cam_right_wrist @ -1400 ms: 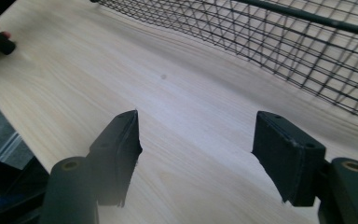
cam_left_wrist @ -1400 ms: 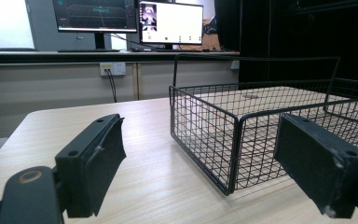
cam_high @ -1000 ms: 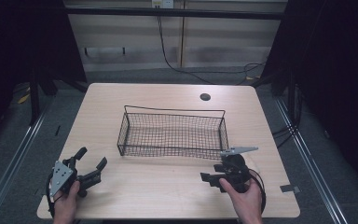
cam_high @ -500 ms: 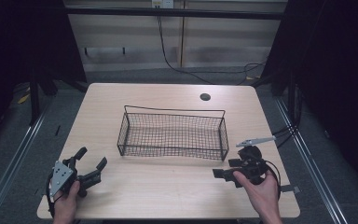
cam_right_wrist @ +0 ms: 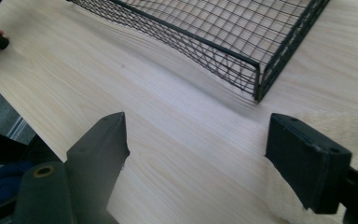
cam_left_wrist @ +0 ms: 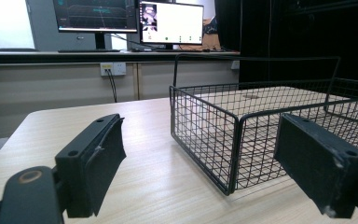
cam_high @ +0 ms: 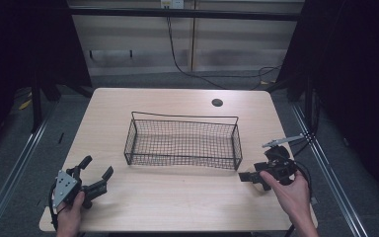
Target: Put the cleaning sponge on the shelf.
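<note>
A black wire basket (cam_high: 182, 148) stands empty in the middle of the wooden table (cam_high: 177, 202). My left gripper (cam_high: 97, 166) rests near the front left corner, held by a hand, open and pointing at the basket's near left corner (cam_left_wrist: 205, 121). Nothing lies between its jaws (cam_left_wrist: 198, 135). My right gripper (cam_high: 252, 179) hovers just off the basket's front right corner (cam_right_wrist: 260, 74), pointing left across the table. It is open with only bare tabletop between its jaws (cam_right_wrist: 198, 126). These jaws have just been closing a little after a wide opening.
A dark round hole (cam_high: 217, 102) sits in the tabletop behind the basket. Beyond the far edge are a low wall, cables and, in the left gripper view, two lit monitors (cam_left_wrist: 170, 23). Metal floor rails (cam_high: 15, 163) run along both sides of the table.
The right gripper has moved to the right, from in front of the basket to beside its front right corner, and its jaws stand wider than a second ago. The left gripper stayed still.
</note>
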`<control>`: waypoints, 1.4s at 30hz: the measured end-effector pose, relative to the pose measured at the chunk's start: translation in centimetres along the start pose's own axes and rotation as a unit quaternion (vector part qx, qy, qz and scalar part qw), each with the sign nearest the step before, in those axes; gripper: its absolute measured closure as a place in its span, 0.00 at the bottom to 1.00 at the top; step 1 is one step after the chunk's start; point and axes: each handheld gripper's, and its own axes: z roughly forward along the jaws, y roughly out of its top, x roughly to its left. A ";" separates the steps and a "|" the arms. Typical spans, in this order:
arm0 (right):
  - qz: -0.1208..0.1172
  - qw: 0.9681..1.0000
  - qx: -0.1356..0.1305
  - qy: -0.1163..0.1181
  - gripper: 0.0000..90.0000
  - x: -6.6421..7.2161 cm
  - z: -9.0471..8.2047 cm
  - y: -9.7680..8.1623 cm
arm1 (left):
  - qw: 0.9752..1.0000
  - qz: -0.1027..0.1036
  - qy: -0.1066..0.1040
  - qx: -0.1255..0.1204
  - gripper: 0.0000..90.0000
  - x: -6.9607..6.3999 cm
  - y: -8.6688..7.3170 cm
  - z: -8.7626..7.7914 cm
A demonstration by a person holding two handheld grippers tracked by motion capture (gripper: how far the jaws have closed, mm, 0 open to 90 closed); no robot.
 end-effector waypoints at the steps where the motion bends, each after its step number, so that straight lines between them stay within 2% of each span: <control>1: 0.003 1.000 0.004 0.002 0.24 -0.2 -0.1 0.1 | 1.000 0.000 0.000 0.000 0.17 0.0 0.0 0.0; 3: 0.013 1.000 0.013 0.016 0.23 -0.7 -0.1 0.3 | 1.000 0.000 0.000 0.000 0.17 0.0 0.0 0.0; 4: 0.016 0.999 0.025 0.013 0.22 -1.0 0.0 0.5 | 1.000 0.000 0.001 0.000 0.17 0.0 0.0 0.0; 5: 0.016 0.999 0.025 0.013 0.22 -1.0 0.0 0.5 | 1.000 0.000 0.001 0.000 0.17 0.0 0.0 0.0; 6: 0.022 0.999 0.040 0.017 0.22 -1.3 0.2 0.7 | 1.000 0.000 0.001 0.000 0.17 0.0 0.0 0.0; 7: 0.022 0.999 0.040 0.017 0.22 -1.3 0.2 0.7 | 1.000 0.000 0.001 0.000 0.17 0.0 0.0 0.0; 11: 0.029 0.998 0.062 -0.002 0.23 -2.2 0.4 0.8 | 1.000 0.000 0.001 0.000 0.17 0.0 0.0 0.0; 17: 0.033 0.997 0.073 -0.024 0.24 -3.2 -0.3 0.9 | 1.000 0.000 0.001 0.000 0.17 0.0 0.0 0.0; 21: 0.042 0.994 0.098 -0.038 0.24 -4.2 -0.6 0.7 | 1.000 0.000 0.001 0.000 0.17 0.0 0.0 0.0; 25: 0.046 0.992 0.110 -0.049 0.24 -5.1 -0.3 0.5 | 1.000 0.000 0.001 0.000 0.17 0.0 0.0 0.0; 32: 0.053 0.986 0.146 -0.051 0.22 -5.8 0.8 0.5 | 1.000 0.000 0.001 0.000 0.17 0.0 0.0 0.0; 33: 0.056 0.986 0.149 -0.046 0.22 -5.9 0.9 0.5 | 1.000 0.000 0.001 0.000 0.17 0.0 0.0 0.0; 40: 0.062 0.983 0.163 -0.061 0.22 -6.9 1.7 0.3 | 1.000 0.000 0.001 0.000 0.17 0.0 0.0 0.0; 42: 0.062 0.983 0.163 -0.064 0.22 -6.9 1.8 0.2 | 1.000 0.000 0.001 0.000 0.17 0.0 0.0 0.0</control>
